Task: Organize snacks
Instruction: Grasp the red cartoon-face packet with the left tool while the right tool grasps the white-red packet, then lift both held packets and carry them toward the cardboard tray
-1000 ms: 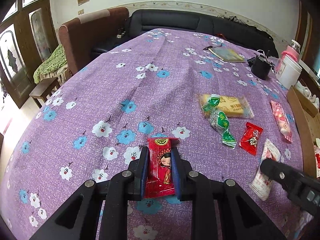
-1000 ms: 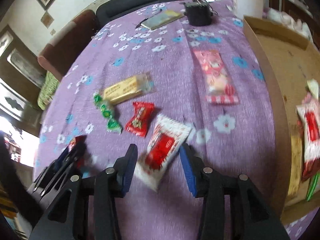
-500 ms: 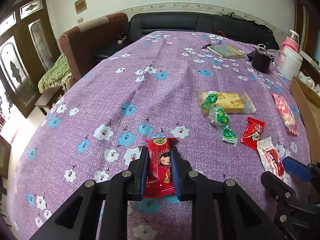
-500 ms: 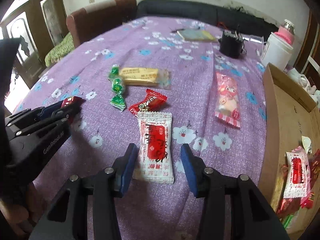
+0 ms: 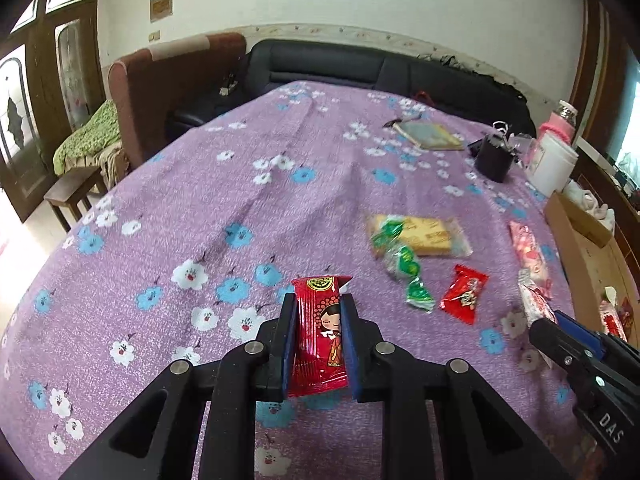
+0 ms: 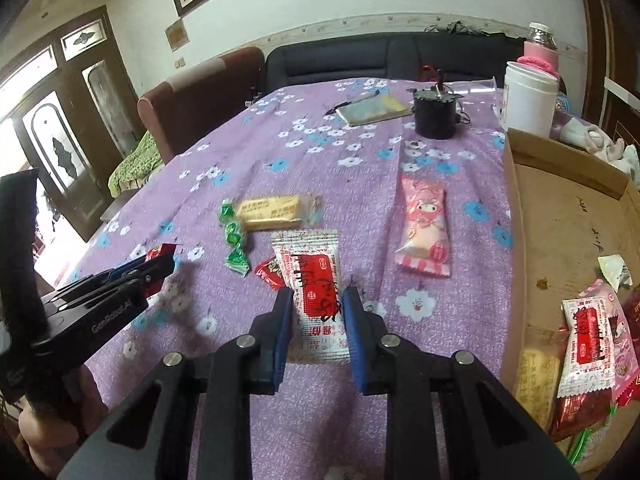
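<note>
My left gripper (image 5: pixel 318 336) pinches a glossy red snack packet printed with a cartoon girl (image 5: pixel 319 334); both blue pads (image 5: pixel 289 340) press its long sides, and its top end sticks out past the fingertips, over the purple flower-printed tablecloth (image 5: pixel 200 208).

My right gripper (image 6: pixel 318 312) has just been closing, and its pads now squeeze a white-and-red crinkle-edged sachet (image 6: pixel 316 288), which stands between the fingers with its upper half reaching beyond them. I see the wrapper buckled where the pads meet it.

Just past that sachet, partly hidden behind it, lies a small red twist-wrapped candy (image 6: pixel 267 270). Farther out towards the middle of the cloth sit a green twist-wrapped candy (image 6: pixel 234 242) and a yellow cake bar in clear film (image 6: pixel 276 212), the two touching at one end. A pink-and-white pillow pack (image 6: pixel 424 228) lies nearer the right edge, beside the open brown cardboard box (image 6: pixel 560 216) that holds several more packets.
</note>
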The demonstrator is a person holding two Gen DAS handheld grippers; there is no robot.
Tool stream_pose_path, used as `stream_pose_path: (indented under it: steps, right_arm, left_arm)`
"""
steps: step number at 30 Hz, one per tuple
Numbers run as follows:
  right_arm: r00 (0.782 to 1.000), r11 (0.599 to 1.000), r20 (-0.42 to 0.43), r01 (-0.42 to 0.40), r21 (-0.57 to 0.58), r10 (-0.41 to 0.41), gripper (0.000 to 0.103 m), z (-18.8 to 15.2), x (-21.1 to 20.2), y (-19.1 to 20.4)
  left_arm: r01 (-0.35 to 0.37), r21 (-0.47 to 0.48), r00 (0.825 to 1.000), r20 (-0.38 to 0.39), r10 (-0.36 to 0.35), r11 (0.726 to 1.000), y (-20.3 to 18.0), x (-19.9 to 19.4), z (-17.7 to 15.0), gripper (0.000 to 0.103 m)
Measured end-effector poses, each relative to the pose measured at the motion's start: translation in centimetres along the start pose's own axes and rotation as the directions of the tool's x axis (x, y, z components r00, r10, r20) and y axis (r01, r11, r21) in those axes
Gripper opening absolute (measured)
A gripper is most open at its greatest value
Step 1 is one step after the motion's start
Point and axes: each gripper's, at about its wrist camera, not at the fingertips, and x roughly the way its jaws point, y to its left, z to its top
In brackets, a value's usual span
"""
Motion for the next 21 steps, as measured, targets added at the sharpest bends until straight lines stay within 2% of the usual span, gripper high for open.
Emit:
stream_pose_path:
  steps: [10, 21]
  right_arm:
    - [1.0, 1.0, 0.03, -0.005, 0.009, 0.005, 0.024, 0.3, -0.7, -0.2]
    - [0.999, 1.0, 0.038, -0.003, 0.003, 0.003, 0.024, 0.4, -0.9, -0.1]
  left_arm:
    - [-0.044, 0.066, 0.997, 0.071, 0.039, 0.997, -1.5, -1.2, -0.2, 0.021]
    - [-0.055, 0.078, 0.995, 0.088, 0.048, 0.995, -1.8, -1.4, -0.4, 0.021]
